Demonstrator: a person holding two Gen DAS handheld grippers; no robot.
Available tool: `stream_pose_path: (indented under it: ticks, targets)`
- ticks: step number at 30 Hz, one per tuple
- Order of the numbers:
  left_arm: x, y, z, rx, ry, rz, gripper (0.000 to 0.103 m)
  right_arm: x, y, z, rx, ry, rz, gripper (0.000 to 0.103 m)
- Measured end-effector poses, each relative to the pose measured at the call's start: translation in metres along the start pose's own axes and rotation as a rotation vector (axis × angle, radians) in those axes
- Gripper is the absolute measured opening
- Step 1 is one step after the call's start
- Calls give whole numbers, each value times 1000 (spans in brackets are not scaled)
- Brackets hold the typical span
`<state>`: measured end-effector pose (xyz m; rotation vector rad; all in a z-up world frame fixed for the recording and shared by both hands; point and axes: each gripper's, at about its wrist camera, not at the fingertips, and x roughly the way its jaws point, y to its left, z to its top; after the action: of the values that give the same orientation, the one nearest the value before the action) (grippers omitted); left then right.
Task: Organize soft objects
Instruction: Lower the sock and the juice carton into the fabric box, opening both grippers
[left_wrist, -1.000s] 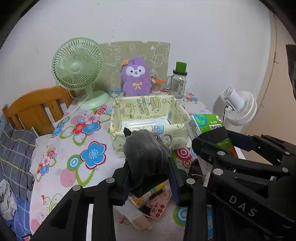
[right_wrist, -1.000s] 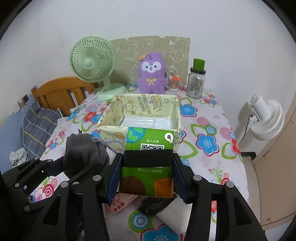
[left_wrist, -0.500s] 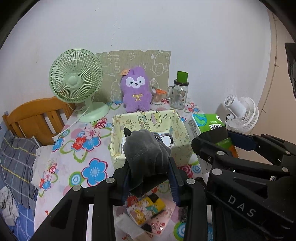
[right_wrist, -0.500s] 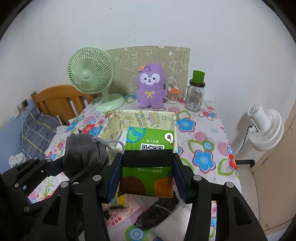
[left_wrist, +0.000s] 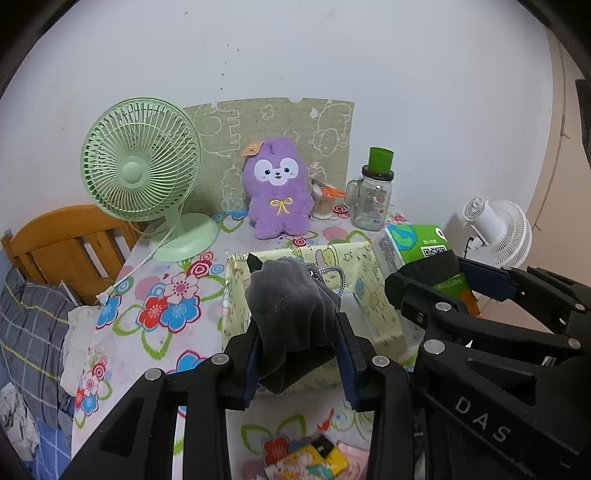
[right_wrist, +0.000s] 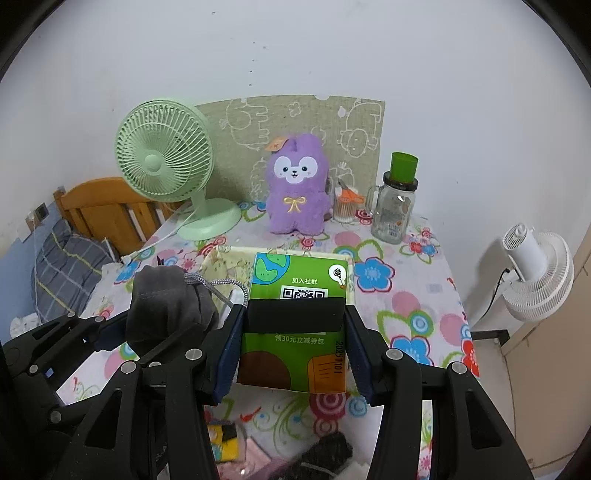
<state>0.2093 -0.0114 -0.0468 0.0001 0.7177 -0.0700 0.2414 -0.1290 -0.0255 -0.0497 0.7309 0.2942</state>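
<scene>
Both of my grippers have drawn back from the fabric bin (left_wrist: 373, 295) since a second ago, so it now sits lower and smaller in view, and more of the flowered tablecloth (left_wrist: 162, 314) shows at its sides and behind it.

Nearest me, at the bottom of the left wrist view, a small colourful packet (left_wrist: 310, 456) lies on the cloth. My left gripper (left_wrist: 301, 365) is clamped on a grey drawstring pouch (left_wrist: 291, 314), its pads pressing the pouch from both sides, the braided cord (left_wrist: 330, 275) looping off the top. Just to its right, my right gripper (right_wrist: 295, 349) grips a green tissue pack (right_wrist: 301, 295) by its two flanks, a black band across the front. Under it, in the right wrist view, something dark and woolly (right_wrist: 325, 456) lies on the table edge; I cannot tell what it is.

Just beyond both held things is the pale yellow printed bin, open at the top. Behind it, a purple plush toy (right_wrist: 297, 192) stands upright against a patterned green board (right_wrist: 295, 122). A green desk fan (right_wrist: 166, 170) stands to its left, and a glass jar with a green lid (right_wrist: 395, 206) to its right, with a small cup of sticks (right_wrist: 343, 206) between plush and jar. A wooden headboard (right_wrist: 103, 210) lies far left; a white fan (right_wrist: 535, 273) stands off the table to the right.
</scene>
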Motion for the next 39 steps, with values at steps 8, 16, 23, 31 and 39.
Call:
stream_pose_path:
  ticks: [8, 16, 23, 31, 39]
  targets:
    - [33, 7, 14, -10, 17, -10, 36, 35, -7, 13, 34, 16, 8, 54]
    - [80, 17, 16, -50, 71, -19, 37, 81, -12, 15, 58, 76, 1, 55]
    - [106, 20, 11, -55, 133, 7, 53, 105, -10, 11, 37, 122, 1, 57]
    - [104, 21, 8, -50, 123, 13, 87, 100, -8, 12, -4, 76, -22, 85]
    - [92, 18, 6, -36, 119, 14, 90, 85, -7, 9, -15, 75, -24, 85]
